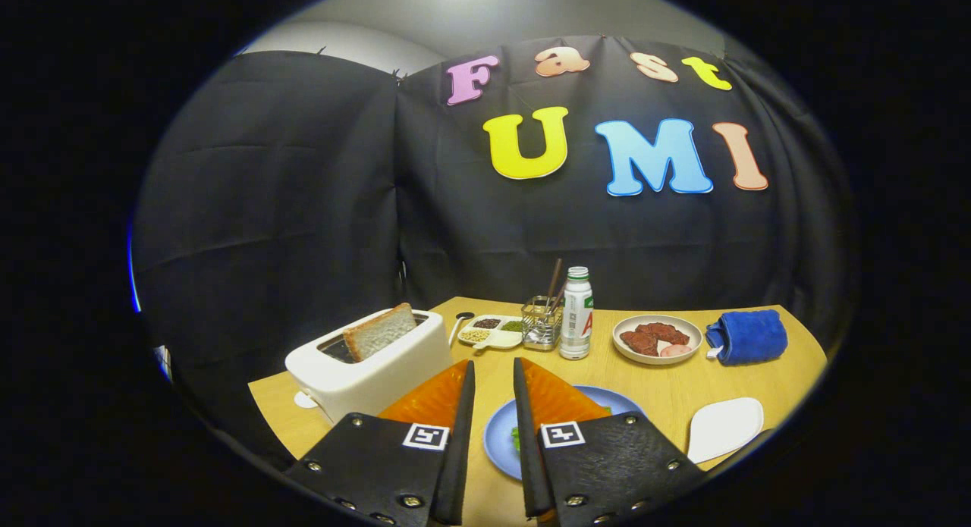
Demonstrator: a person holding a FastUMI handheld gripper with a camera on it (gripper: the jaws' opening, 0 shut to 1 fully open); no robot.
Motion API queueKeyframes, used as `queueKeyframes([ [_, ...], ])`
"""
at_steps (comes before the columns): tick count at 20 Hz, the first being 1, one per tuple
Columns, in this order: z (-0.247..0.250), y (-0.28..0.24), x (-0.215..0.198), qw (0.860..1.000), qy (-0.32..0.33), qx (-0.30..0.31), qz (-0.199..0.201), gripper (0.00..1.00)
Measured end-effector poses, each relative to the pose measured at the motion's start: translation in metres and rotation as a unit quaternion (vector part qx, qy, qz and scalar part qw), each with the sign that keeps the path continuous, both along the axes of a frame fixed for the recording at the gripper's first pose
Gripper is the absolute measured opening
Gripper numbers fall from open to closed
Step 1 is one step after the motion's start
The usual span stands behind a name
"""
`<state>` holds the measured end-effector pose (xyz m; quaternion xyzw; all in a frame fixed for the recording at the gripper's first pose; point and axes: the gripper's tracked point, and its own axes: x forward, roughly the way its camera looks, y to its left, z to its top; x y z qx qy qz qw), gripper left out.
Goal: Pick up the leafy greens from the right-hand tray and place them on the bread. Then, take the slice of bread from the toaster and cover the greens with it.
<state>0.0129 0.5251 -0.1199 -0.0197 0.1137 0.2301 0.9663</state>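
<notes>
My gripper (494,362) hangs above the table's near side, open by a narrow gap with nothing between its fingers. Under the right finger lies a blue plate (497,436). A small bit of leafy green (516,438) peeks out on it beside that finger, and the rest of what the plate holds is hidden. Left of the fingers stands a white toaster (379,368) with a slice of bread (379,331) sticking up out of its slot. A white tray (724,428) lies bare to the right of the plate.
Beyond the fingers stand a drink bottle (576,315), a wire holder with utensils (542,322) and a divided dish of seeds (493,331). A plate of meat (657,339) and a rolled blue towel (749,336) sit at the back right.
</notes>
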Motion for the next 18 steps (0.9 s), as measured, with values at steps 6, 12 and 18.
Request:
queueKeyframes([
  [6, -0.007, 0.068, -0.016, 0.999, 0.002, 0.001, 0.037, 0.30],
  [12, -0.017, 0.113, -0.019, 0.998, -0.009, -0.020, 0.054, 0.30],
  [18, -0.031, 0.143, -0.005, 0.999, 0.003, -0.040, 0.033, 0.30],
])
